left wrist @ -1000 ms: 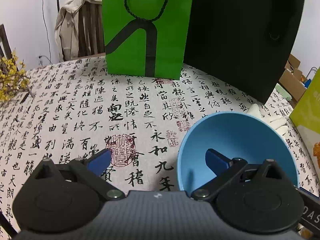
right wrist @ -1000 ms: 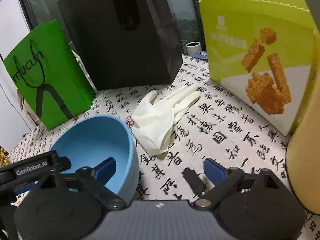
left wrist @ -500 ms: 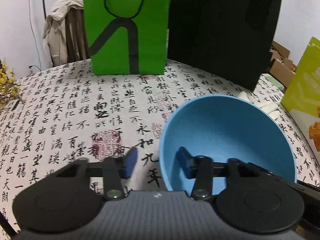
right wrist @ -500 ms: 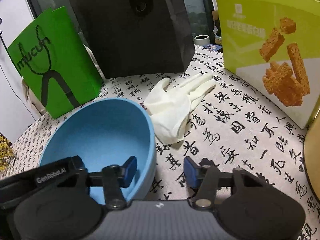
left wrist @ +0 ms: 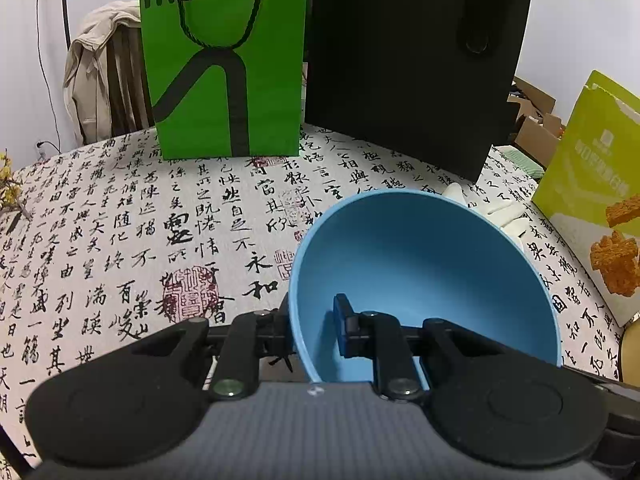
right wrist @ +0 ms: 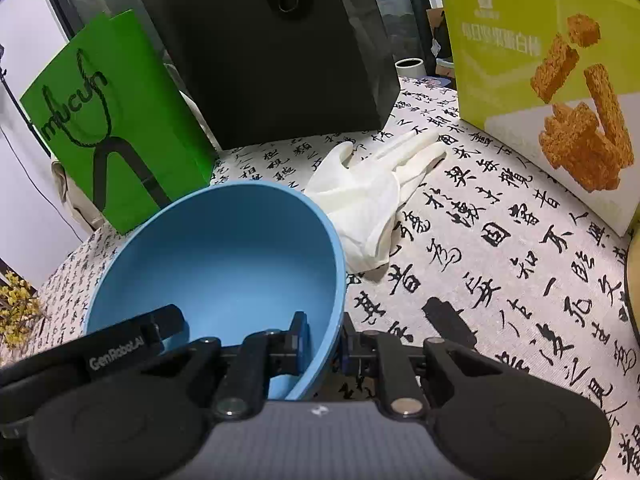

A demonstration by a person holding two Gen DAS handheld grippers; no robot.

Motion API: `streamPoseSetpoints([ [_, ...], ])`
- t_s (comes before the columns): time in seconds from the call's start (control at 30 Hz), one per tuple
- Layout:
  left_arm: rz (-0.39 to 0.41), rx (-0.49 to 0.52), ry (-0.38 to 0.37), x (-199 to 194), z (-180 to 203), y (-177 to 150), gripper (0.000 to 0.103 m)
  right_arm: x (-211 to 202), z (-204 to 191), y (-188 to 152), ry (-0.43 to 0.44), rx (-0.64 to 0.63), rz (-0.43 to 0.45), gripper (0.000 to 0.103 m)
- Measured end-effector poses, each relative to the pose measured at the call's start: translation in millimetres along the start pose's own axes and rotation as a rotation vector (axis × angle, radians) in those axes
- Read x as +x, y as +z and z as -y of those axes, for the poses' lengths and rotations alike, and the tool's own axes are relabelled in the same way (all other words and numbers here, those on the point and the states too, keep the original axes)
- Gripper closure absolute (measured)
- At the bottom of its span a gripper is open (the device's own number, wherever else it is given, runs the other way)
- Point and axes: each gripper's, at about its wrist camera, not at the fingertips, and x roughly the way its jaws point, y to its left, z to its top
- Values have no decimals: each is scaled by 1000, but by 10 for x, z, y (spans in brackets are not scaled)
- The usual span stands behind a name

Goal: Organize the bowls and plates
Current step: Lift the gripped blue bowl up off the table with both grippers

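Calligraphy-print tablecloth under green bag and black bag; both tools, just closing, pinching blue bowl.

White wall, jacket-draped chair

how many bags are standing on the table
2. The green bag stands at the back left of the table; the black bag stands just right of it, behind the blue bowl. Others may be out of view.
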Motion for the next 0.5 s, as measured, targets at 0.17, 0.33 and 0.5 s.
streamPoseSetpoints([
  [0.17, 9, 4, -7, -65, -18, 10, 83, -33, -10, -8, 15, 8, 4, 88],
  [0.33, 12, 8, -14, -123, -52, 8, 84, -86, -47, -29, 20, -1, 9, 88],
  [0.5, 0, 0, -20, -183, -120, -3, 84, -154, -133, -46, 15, -31, 19, 88],
])
